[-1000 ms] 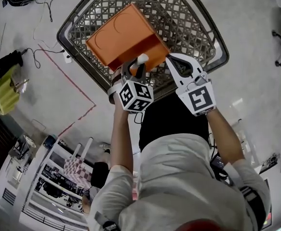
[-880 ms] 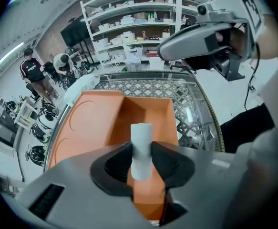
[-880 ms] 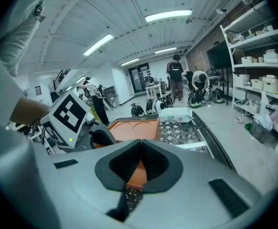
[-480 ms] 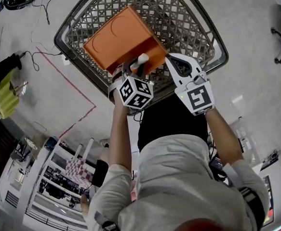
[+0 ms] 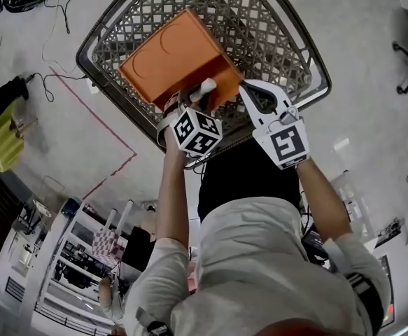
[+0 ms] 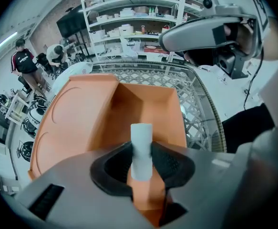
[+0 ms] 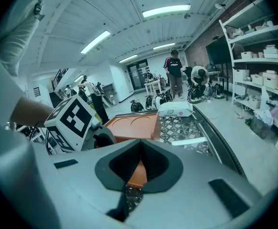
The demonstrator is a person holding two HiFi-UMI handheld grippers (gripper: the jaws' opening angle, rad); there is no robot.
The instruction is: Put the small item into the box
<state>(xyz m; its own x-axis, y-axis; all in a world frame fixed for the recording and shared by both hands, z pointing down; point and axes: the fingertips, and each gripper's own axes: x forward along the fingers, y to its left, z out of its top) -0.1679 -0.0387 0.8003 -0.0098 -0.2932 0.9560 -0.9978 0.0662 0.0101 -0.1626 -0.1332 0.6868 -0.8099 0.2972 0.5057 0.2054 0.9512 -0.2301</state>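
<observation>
An orange box [image 5: 169,51] lies in a wire shopping-cart basket [image 5: 308,54]. Its near part is a deep open compartment [image 6: 146,104] and the rest is a flat top with two round dents. My left gripper [image 5: 202,93] is shut on a small white cylinder [image 6: 141,147], upright between the pads, just above the near edge of the compartment. My right gripper [image 5: 244,86] is at the box's near right corner. Its jaws are closed on the orange wall [image 7: 137,173].
A white packet [image 7: 175,109] lies at the far end of the basket. Shelving with boxes [image 6: 134,18] stands beyond the cart, and people stand near it. A red line on the floor [image 5: 99,117] runs to the left of the cart, with cables and bags further left.
My left gripper has dipped a little toward the box's open compartment with the white cylinder still in it. The right gripper has stayed on the box's corner.
</observation>
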